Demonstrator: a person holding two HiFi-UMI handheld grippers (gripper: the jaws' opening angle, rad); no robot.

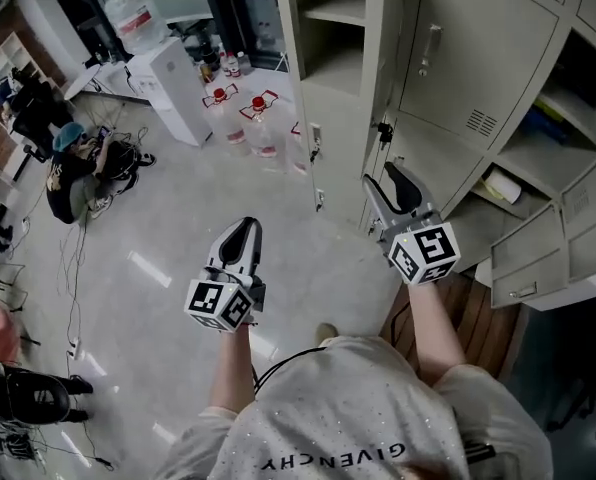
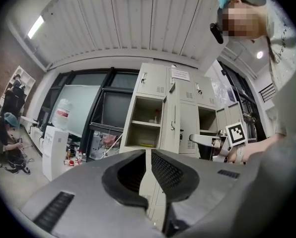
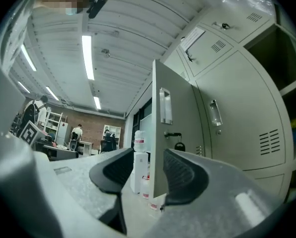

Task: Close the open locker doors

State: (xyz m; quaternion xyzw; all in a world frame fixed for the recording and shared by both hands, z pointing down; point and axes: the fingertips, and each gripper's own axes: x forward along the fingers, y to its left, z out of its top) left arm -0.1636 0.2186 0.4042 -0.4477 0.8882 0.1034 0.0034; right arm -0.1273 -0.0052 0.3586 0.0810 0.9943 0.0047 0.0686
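A bank of grey lockers (image 1: 468, 58) fills the upper right of the head view. One tall door (image 1: 300, 88) stands swung out towards the room, and its shelves (image 1: 338, 13) are bare to view. Lower right, two smaller doors (image 1: 526, 258) (image 1: 590, 196) also hang open. My right gripper (image 1: 383, 178) is open just in front of the locker face. In the right gripper view, the tall door's edge (image 3: 160, 133) shows beyond the jaws of the right gripper (image 3: 155, 162), untouched. My left gripper (image 1: 246, 226) is shut and empty over the floor, left of the tall door. The left gripper view has the left gripper (image 2: 149, 155) facing open compartments (image 2: 147, 114).
Large water bottles (image 1: 261, 118) stand on the floor beside the tall door, with a white cabinet (image 1: 173, 88) behind them. A person (image 1: 73, 168) crouches at the far left among cables (image 1: 76, 268). A wooden board (image 1: 468, 313) lies by the lockers' foot.
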